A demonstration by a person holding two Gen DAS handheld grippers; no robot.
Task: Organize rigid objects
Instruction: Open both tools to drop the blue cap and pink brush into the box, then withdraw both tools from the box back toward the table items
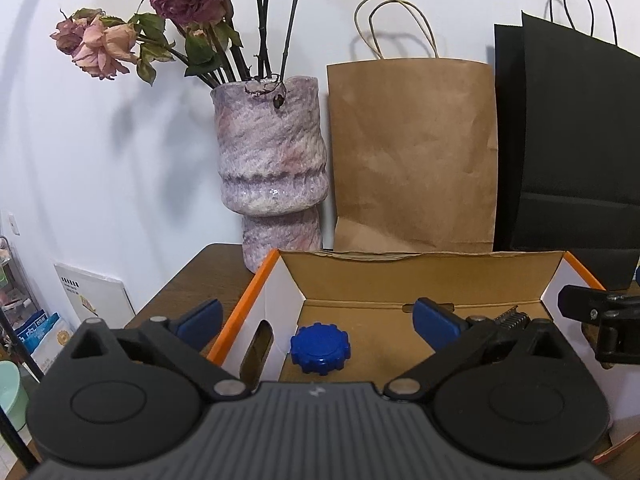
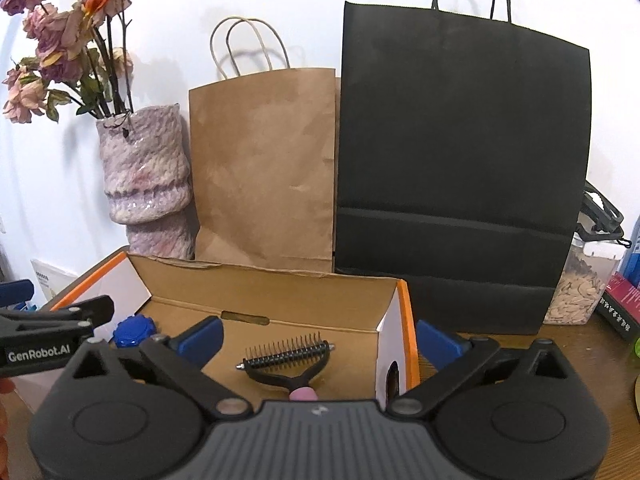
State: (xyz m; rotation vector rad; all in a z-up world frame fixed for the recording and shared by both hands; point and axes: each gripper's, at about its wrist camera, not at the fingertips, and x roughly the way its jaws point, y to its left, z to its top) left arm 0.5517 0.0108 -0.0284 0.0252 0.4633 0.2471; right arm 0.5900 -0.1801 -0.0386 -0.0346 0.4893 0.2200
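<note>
An open cardboard box (image 1: 360, 258) with orange edges stands on the wooden table; it also shows in the right wrist view (image 2: 280, 280). A blue ridged round lid (image 1: 320, 348) lies on its floor at the left, also in the right wrist view (image 2: 134, 330). A black metal-toothed comb with a pink handle end (image 2: 286, 360) lies in the box's right part; its teeth show in the left wrist view (image 1: 512, 318). My left gripper (image 1: 318, 320) is open and empty, straddling the box's left wall. My right gripper (image 2: 318, 340) is open and empty, straddling the box's right wall.
Behind the box stand a purple vase (image 1: 272, 168) of dried roses, a brown paper bag (image 1: 412, 152) and a black paper bag (image 2: 460, 168). A clear container of seeds (image 2: 580, 288) and books (image 2: 624, 300) are at the right.
</note>
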